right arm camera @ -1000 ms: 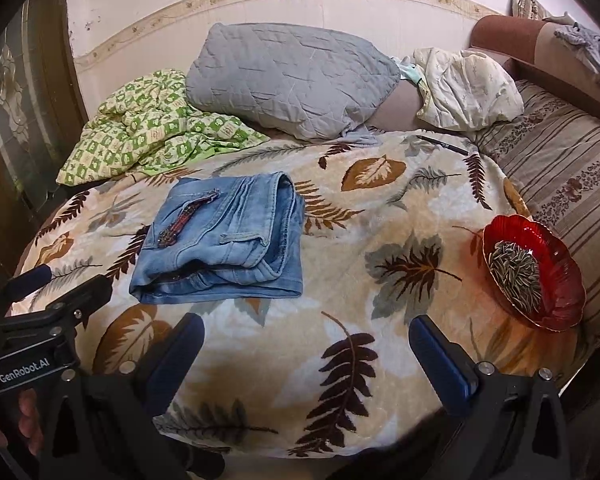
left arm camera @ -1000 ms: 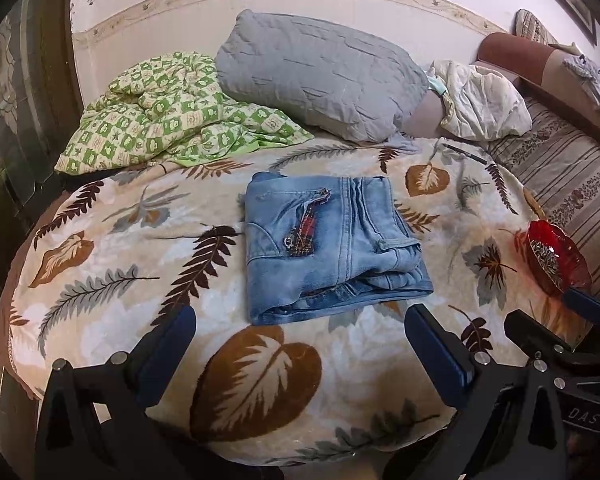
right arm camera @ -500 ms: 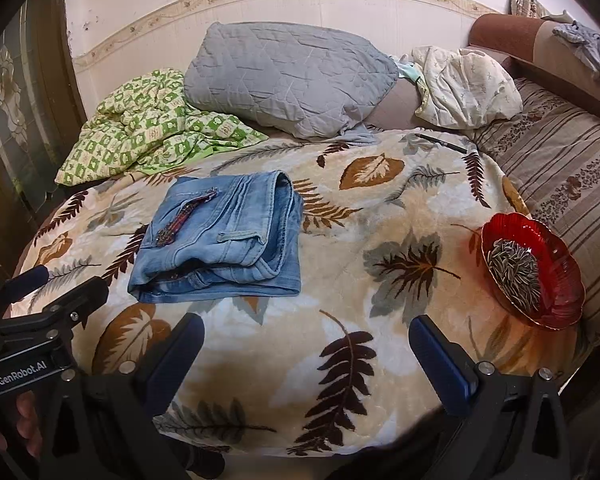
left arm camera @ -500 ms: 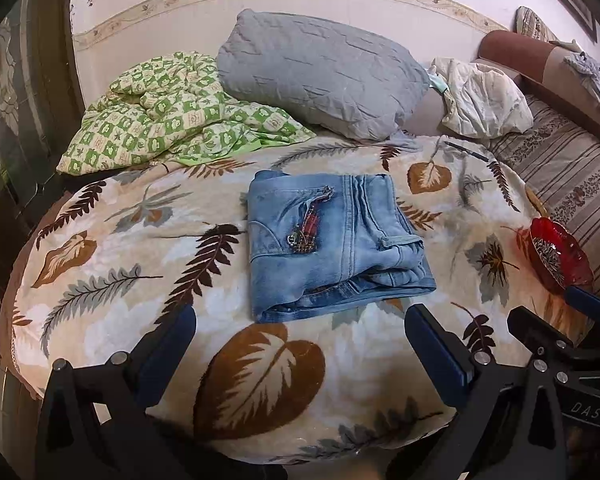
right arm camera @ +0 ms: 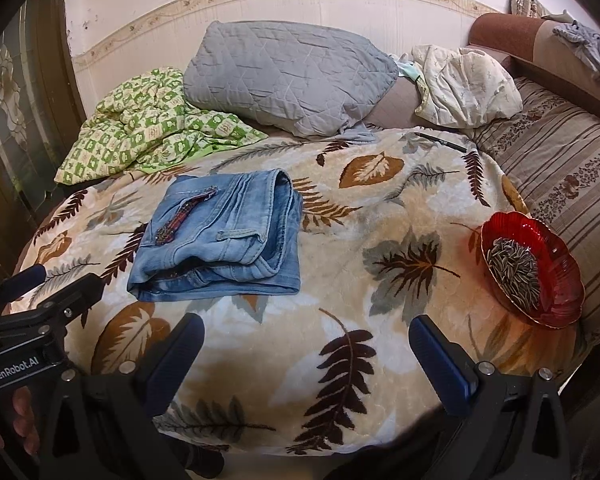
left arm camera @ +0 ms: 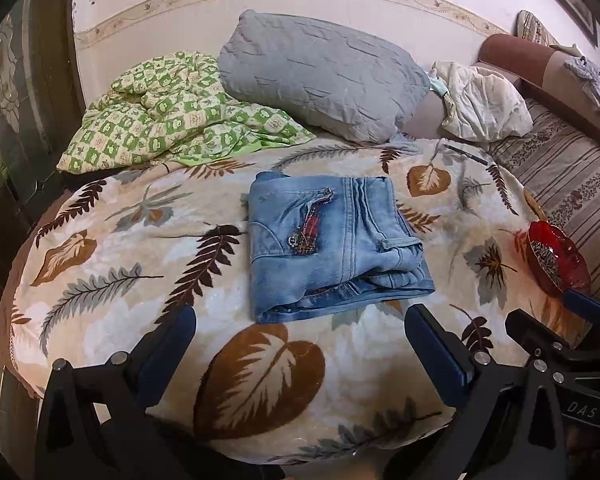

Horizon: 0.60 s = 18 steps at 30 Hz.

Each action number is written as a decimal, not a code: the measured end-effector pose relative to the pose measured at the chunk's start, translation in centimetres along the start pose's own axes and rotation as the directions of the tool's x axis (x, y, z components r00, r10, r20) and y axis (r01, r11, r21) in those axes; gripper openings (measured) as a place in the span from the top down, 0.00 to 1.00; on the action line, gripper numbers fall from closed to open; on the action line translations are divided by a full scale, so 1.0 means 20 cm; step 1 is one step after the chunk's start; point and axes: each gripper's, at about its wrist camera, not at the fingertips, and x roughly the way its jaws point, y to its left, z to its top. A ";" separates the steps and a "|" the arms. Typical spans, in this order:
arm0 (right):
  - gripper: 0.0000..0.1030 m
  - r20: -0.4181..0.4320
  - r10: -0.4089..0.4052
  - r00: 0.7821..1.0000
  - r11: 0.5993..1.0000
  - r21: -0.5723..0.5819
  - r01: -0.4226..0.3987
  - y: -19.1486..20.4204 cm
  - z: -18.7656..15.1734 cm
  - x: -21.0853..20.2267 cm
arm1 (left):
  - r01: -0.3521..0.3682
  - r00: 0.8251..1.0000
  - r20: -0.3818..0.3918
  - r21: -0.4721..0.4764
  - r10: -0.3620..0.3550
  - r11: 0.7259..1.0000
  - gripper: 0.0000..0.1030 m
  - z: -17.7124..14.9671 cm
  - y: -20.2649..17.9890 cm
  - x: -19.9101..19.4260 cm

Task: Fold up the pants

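Observation:
Light blue jeans [left arm camera: 332,244] lie folded into a compact rectangle on the leaf-patterned blanket [left arm camera: 112,264], with a red patch on the top layer. They also show in the right wrist view [right arm camera: 224,240], left of centre. My left gripper [left arm camera: 300,340] is open and empty, held back from the near edge of the jeans. My right gripper [right arm camera: 306,344] is open and empty, to the right of the jeans and apart from them. Each gripper shows at the edge of the other's view.
A red bowl of seeds [right arm camera: 532,272] sits on the blanket at the right. A grey pillow [left arm camera: 320,76], a green checked quilt [left arm camera: 172,116] and a white cloth [left arm camera: 484,104] lie at the back. A pen [right arm camera: 444,142] lies near the pillow. A striped sofa [right arm camera: 560,160] borders the right.
Both grippers have drifted slightly; the view has shifted a little. The jeans have not moved and both grippers stay open.

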 end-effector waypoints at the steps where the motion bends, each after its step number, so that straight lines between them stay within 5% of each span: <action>1: 0.00 0.000 -0.001 1.000 1.000 -0.001 0.001 0.00 0.00 0.00 | -0.003 1.000 -0.001 -0.001 0.003 1.000 0.00 0.00 0.00 0.00; 18: 0.00 -0.005 0.000 1.000 1.000 -0.004 0.000 0.00 0.00 0.01 | -0.005 1.000 -0.001 -0.001 0.005 1.000 0.00 0.00 -0.02 -0.01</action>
